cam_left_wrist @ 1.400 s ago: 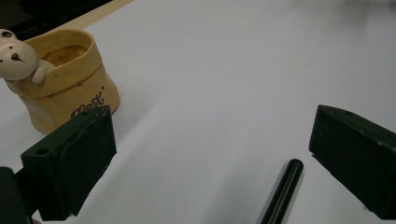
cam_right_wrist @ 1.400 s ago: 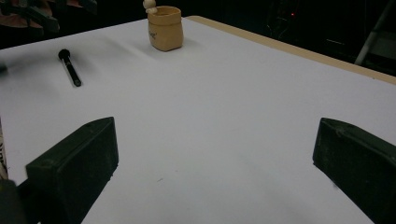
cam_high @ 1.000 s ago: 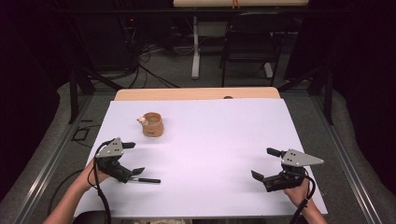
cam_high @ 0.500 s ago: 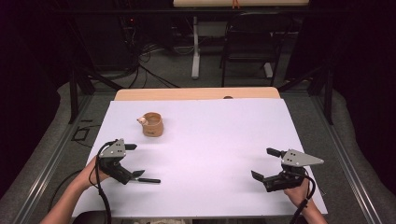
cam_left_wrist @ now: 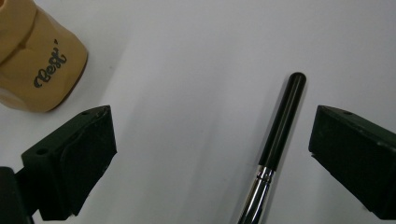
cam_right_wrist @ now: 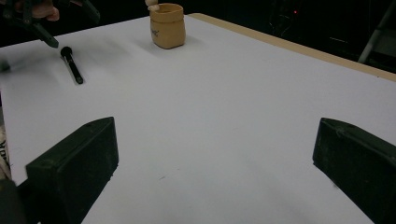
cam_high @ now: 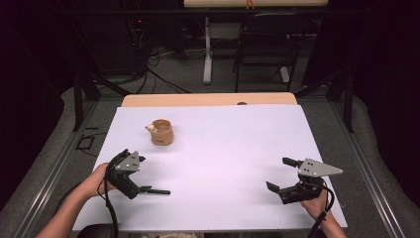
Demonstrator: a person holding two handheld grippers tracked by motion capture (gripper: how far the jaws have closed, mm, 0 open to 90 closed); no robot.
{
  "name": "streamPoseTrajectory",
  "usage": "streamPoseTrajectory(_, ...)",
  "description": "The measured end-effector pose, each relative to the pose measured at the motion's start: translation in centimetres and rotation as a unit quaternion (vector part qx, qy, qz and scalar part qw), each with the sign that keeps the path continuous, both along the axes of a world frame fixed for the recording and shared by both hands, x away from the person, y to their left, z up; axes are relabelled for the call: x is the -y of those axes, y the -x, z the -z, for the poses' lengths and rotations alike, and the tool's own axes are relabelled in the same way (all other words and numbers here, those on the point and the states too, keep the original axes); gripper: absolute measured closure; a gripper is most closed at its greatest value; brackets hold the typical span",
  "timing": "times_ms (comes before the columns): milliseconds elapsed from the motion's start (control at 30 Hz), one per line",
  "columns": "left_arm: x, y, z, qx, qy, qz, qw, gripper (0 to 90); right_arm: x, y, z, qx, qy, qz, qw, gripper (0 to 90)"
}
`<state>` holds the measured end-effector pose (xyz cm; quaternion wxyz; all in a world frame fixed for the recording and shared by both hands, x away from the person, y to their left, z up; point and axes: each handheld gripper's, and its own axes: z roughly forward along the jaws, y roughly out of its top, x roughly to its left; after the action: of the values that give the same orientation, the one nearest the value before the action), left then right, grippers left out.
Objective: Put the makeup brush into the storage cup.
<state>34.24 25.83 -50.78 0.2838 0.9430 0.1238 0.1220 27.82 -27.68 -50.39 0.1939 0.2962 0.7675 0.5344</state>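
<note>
A black make-up brush point(cam_high: 154, 191) with a silver ferrule lies flat on the white table sheet point(cam_high: 223, 148) at the front left. My left gripper point(cam_high: 142, 174) hovers over it, open. In the left gripper view the brush handle point(cam_left_wrist: 280, 135) lies between the wide-apart jaws of my left gripper point(cam_left_wrist: 210, 154), nearer the right one, untouched. A tan ceramic cup point(cam_high: 161, 132) with black lettering point(cam_left_wrist: 32, 56) stands upright behind it. My right gripper point(cam_high: 280, 173) rests open at the front right, nothing in it point(cam_right_wrist: 215, 163); far off it sees the cup point(cam_right_wrist: 168, 25) and brush point(cam_right_wrist: 72, 65).
A bare wooden strip point(cam_high: 208, 99) of the table shows past the sheet's far edge. Beyond it stand a dark chair point(cam_high: 265, 49) and a desk leg point(cam_high: 208, 49), with cables on the floor. Metal rails point(cam_high: 54, 168) run along both table sides.
My left gripper has shifted slightly right and down, closer over the brush. The brush, the cup and my right gripper have not moved.
</note>
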Motion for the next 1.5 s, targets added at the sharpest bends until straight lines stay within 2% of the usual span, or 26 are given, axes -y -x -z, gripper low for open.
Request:
streamPoseTrajectory(133,0.2,-0.1,-0.1,-0.005,-0.017,0.002,0.9998,0.8,0.0,0.0,0.0,-0.001,0.002,-0.001,1.0000,0.0)
streamPoseTrajectory(200,0.4,-0.1,-0.2,-0.017,-0.027,0.005,0.9995,0.7,0.0,0.0,0.0,-0.001,0.002,-0.001,1.0000,0.0)
streamPoseTrajectory(467,0.6,-0.1,-0.4,-0.020,-0.049,0.017,0.9985,2.3,-0.1,0.0,0.0,-0.002,0.004,-0.001,1.0000,0.0)
streamPoseTrajectory(533,0.7,-0.2,-0.4,-0.030,-0.061,0.020,0.9975,3.4,-0.1,0.0,0.0,-0.003,0.005,-0.001,1.0000,0.0)
streamPoseTrajectory(667,0.7,-0.2,-0.5,-0.033,-0.062,0.024,0.9973,5.3,-0.1,0.0,0.1,-0.003,0.004,-0.001,1.0000,0.0)
streamPoseTrajectory(833,0.8,-0.2,-0.6,-0.037,-0.075,0.028,0.9961,8.5,-0.1,0.0,0.0,-0.004,0.005,-0.002,1.0000,0.0)
streamPoseTrajectory(1033,1.0,-0.1,-0.7,-0.041,-0.102,0.044,0.9929,11.9,-0.1,0.0,0.0,-0.005,0.005,-0.002,1.0000,0.0)
streamPoseTrajectory(1300,1.3,0.1,-0.8,-0.045,-0.121,0.055,0.9901,15.3,-0.1,0.0,0.1,-0.006,0.006,-0.003,1.0000,0.0)
streamPoseTrajectory(1367,1.4,0.1,-0.8,-0.047,-0.132,0.059,0.9885,19.1,-0.1,0.0,0.0,-0.007,0.007,-0.005,0.9999,0.0)
streamPoseTrajectory(1433,1.4,0.1,-0.8,-0.048,-0.133,0.059,0.9882,22.7,-0.1,0.0,0.1,-0.006,0.006,-0.005,1.0000,0.0)
streamPoseTrajectory(1500,1.4,0.1,-0.8,-0.051,-0.141,0.066,0.9866,25.4,-0.1,0.0,0.1,-0.006,0.006,-0.005,1.0000,0.0)
